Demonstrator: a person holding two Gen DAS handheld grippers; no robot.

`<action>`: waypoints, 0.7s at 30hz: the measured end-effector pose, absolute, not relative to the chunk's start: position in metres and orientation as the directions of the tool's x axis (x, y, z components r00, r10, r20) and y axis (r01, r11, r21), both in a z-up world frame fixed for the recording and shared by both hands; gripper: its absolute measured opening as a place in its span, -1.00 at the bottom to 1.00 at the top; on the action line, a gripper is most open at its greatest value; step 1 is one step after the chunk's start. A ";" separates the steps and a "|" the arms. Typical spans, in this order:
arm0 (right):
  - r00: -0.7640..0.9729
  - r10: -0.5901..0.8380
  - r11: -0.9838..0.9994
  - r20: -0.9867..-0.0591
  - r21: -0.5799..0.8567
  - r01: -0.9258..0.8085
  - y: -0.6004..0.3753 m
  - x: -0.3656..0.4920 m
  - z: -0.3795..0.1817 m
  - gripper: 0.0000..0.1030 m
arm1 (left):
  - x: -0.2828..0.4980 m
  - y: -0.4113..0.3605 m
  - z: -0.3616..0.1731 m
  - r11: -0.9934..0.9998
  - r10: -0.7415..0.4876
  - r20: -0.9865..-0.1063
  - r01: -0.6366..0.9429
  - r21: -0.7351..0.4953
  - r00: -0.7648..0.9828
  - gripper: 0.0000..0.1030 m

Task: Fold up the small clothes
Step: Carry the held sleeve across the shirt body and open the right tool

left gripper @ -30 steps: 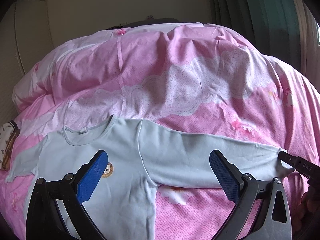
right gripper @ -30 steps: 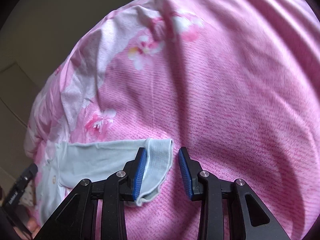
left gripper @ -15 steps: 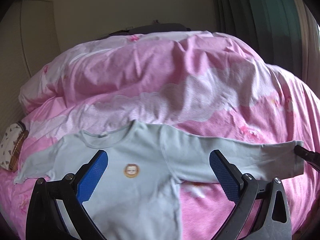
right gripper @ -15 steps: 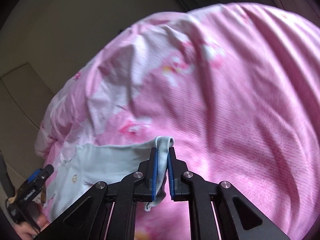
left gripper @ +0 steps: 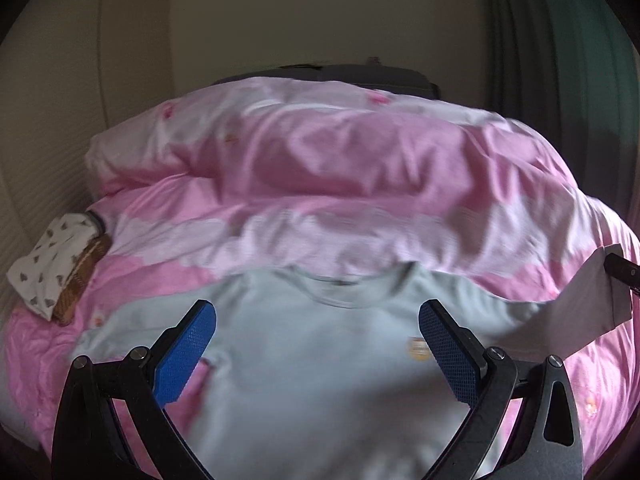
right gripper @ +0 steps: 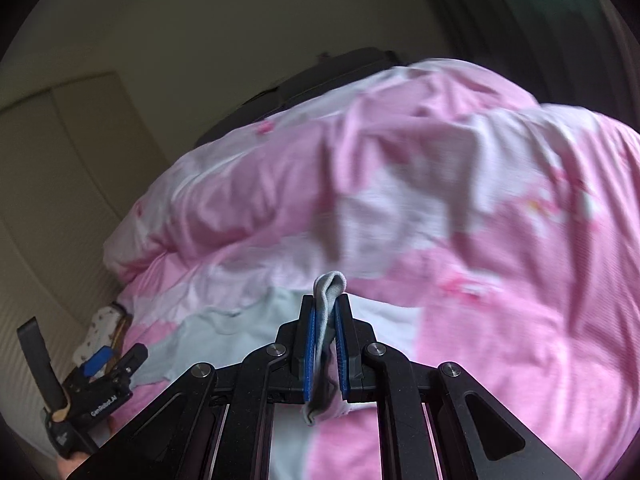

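Nearest in the right wrist view, the right gripper [right gripper: 325, 326] has its blue fingers [right gripper: 309, 344] clenched on the cuff of the sleeve [right gripper: 330, 289] of a pale blue shirt [left gripper: 320, 360], the cuff bunching up above the tips. Its jaws have just been closing on that cuff. In the left wrist view the left gripper [left gripper: 318, 344] is released, its blue pads spread wide over the shirt's chest with nothing between them. The shirt lies flat on the bed, neckline away from the camera, a small round badge [left gripper: 417, 349] on its chest too blurred to read. White lettering on the left gripper's body is too small to read surely. Beyond, a rumpled pink quilt [left gripper: 340, 168] covers the bed; a spotted white cloth [left gripper: 52, 256] lies at its left edge.
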State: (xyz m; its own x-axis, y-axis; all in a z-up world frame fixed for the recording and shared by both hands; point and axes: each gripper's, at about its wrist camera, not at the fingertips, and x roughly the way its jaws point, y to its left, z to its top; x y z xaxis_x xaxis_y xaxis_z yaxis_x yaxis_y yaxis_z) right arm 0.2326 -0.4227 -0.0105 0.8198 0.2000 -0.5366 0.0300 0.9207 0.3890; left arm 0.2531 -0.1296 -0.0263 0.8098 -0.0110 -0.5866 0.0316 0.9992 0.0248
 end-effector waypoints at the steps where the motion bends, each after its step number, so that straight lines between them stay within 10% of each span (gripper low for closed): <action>1: 0.818 0.206 0.924 -0.537 0.381 0.018 -0.409 0.236 -0.008 -0.79 | 0.256 -0.113 -0.025 1.000 -0.008 -0.586 0.020 0.013 0.810 1.00; 21: 0.636 0.290 0.957 -0.715 0.232 -0.176 -0.156 0.356 -0.113 -0.79 | 0.328 0.054 -0.068 0.995 0.010 -0.652 -0.069 -0.066 0.758 1.00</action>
State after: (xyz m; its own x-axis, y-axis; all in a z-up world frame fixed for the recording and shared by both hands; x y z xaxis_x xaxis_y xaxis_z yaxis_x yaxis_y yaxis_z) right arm 0.3558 -0.1557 -0.1130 0.6360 0.2900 -0.7151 -0.1759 0.9568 0.2316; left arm 0.3284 0.0537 -0.0676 0.7579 0.0095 -0.6524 -0.0690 0.9955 -0.0656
